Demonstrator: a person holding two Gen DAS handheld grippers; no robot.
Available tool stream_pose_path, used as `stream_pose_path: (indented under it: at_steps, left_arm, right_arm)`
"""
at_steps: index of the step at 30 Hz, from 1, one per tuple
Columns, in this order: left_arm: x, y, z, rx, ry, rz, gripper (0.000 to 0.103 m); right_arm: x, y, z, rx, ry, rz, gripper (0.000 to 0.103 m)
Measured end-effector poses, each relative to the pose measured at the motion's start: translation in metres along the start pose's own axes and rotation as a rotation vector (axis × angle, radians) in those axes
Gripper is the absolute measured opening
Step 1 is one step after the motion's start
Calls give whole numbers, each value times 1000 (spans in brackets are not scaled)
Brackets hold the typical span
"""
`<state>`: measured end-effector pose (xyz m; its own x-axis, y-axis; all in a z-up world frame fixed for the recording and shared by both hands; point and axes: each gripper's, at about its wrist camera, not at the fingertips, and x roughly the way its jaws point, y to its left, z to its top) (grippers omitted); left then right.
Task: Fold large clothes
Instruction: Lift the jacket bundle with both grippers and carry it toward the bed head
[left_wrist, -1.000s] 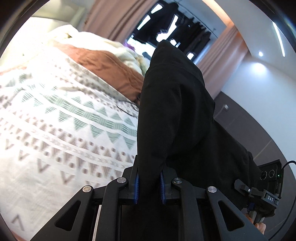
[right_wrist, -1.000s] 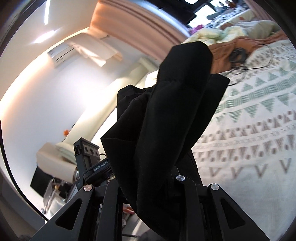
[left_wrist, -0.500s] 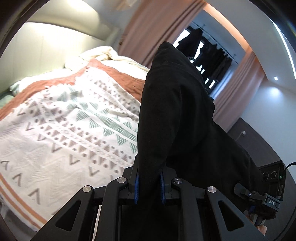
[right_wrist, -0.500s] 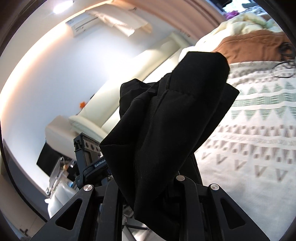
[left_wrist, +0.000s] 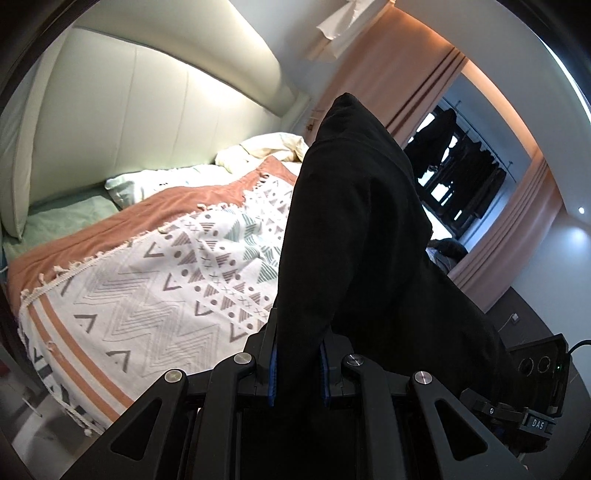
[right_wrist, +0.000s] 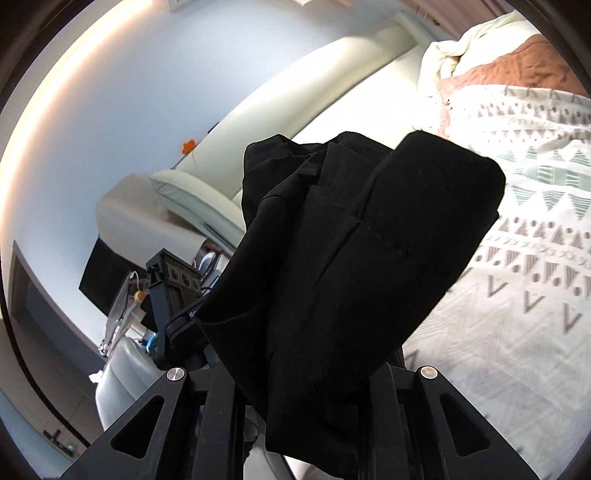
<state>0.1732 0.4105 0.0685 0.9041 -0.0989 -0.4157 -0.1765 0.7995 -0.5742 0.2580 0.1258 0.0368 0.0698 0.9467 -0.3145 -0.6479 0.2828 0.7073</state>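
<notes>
The black garment (left_wrist: 354, 229) is held off the bed (left_wrist: 140, 295), one part in each claw; it fills the centre and right of the left wrist view and the centre of the right wrist view, with the patterned blanket (right_wrist: 524, 258) behind it. The left claw (left_wrist: 297, 363) is pinching the cloth: its blue pads (left_wrist: 272, 373) press a thick bunch that rises out of the jaws toward the upper middle of the frame. The right claw (right_wrist: 314, 391) is buried under draped cloth at the bottom centre; its fingertips are hidden, but the narrow gap and the cloth hanging from it suggest it too pinches the garment

The step in hand looks like carrying the garment to the bed to lay it out, with no fold yet made. The next move probably calls for drawing the two claws apart to stretch the cloth, then lowering it flat onto the blanket without letting the bunch collapse

The garment is crumpled, so its long axis cannot be read surely; what shows runs from the lower centre up and away from each camera, with a loose fold drooping to the lower left in the right wrist view
</notes>
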Motion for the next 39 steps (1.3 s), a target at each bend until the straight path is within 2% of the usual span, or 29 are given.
stream_pose_path:
  at_steps: [12, 20, 23, 31, 39]
  left_arm:
    - [-28, 81, 34, -31, -65, 137, 17]
    - [-28, 109, 53, -26, -72, 214, 17]
    - [-11, 119, 55, -18, -48, 237, 17]
    - [78, 145, 60, -50, 55, 258, 16]
    - [153, 153, 77, -28, 141, 313, 16]
  right_arm:
    - [135, 31, -6, -10, 120, 108, 20]
    - [183, 35, -13, 23, 163, 170, 20]
    - [193, 23, -11, 47, 166, 172, 20]
    - [214, -49, 6, 129, 184, 140, 20]
    - [224, -116, 29, 178, 186, 97, 20]
